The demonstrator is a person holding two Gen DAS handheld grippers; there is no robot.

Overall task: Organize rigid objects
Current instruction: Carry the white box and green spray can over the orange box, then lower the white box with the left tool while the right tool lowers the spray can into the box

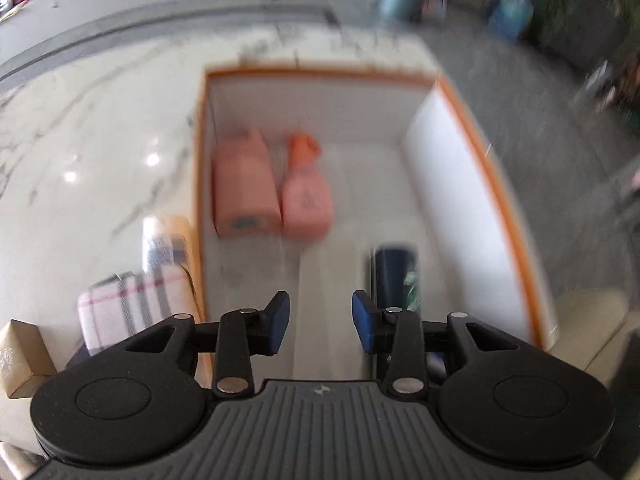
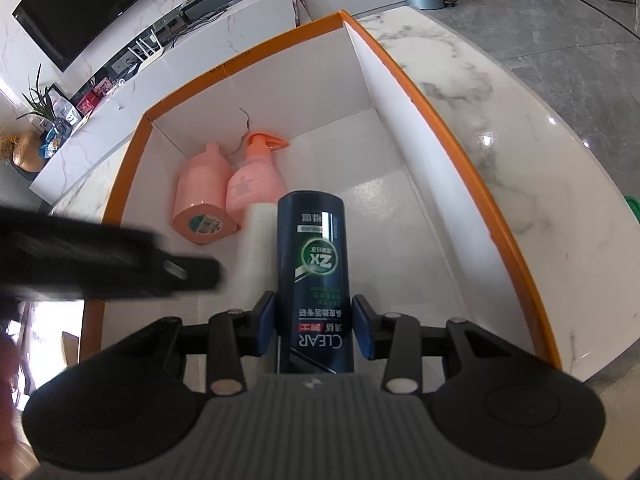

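A dark, rigid, likely slippery shampoo bottle (image 2: 314, 280) is clamped mid-body in the right gripper (image 2: 315, 330); the left gripper (image 1: 321, 322) is spread empty.

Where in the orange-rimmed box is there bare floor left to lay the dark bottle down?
The right gripper holds the dark bottle over the box. Free: the floor from the pump bottle across to the right wall, and the near middle. Crowded: the far-left corner, where the pink refill bottle and pump bottle lie side by side. Left gripper is empty.
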